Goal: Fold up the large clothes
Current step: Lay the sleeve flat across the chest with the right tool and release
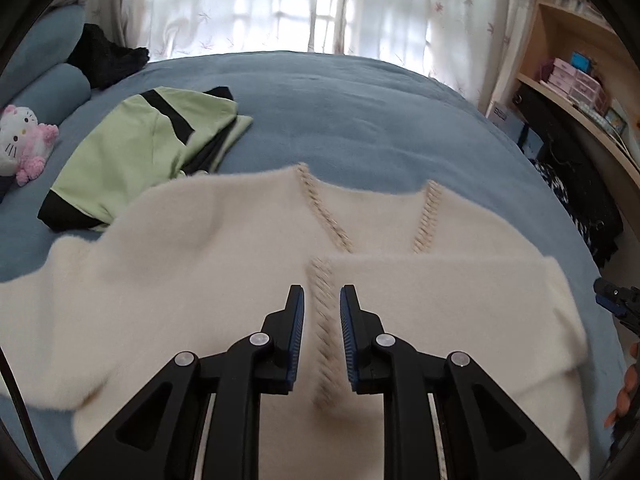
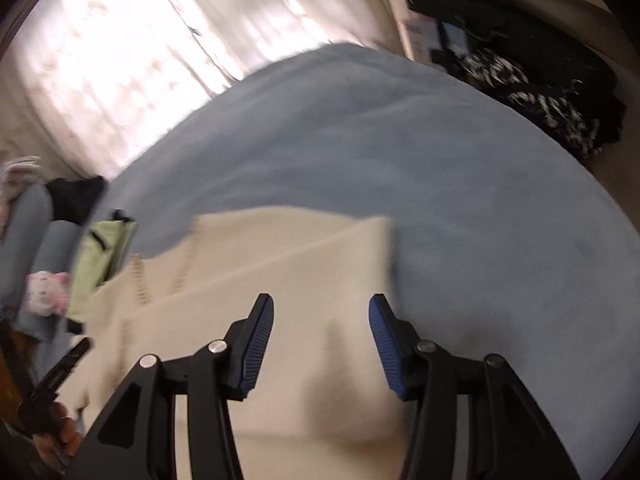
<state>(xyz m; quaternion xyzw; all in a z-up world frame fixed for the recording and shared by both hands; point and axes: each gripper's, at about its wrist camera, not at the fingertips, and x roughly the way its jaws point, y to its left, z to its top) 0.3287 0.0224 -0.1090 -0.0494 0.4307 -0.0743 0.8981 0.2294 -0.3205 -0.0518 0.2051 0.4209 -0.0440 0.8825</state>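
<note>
My left tool (image 1: 322,300) is hanging nearly closed, gripping nothing; my right tool (image 2: 322,312) is gaping, empty. Cream sweater (image 1: 224,280) is lying lower centre on the bed (image 1: 340,112), right side folded inward. Risk: fuzzy knit slipping, fold springing open.

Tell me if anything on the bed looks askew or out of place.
The cream sweater is half folded: its right side is turned over the front, its left sleeve still spread. A green top lies rumpled beside it.
</note>
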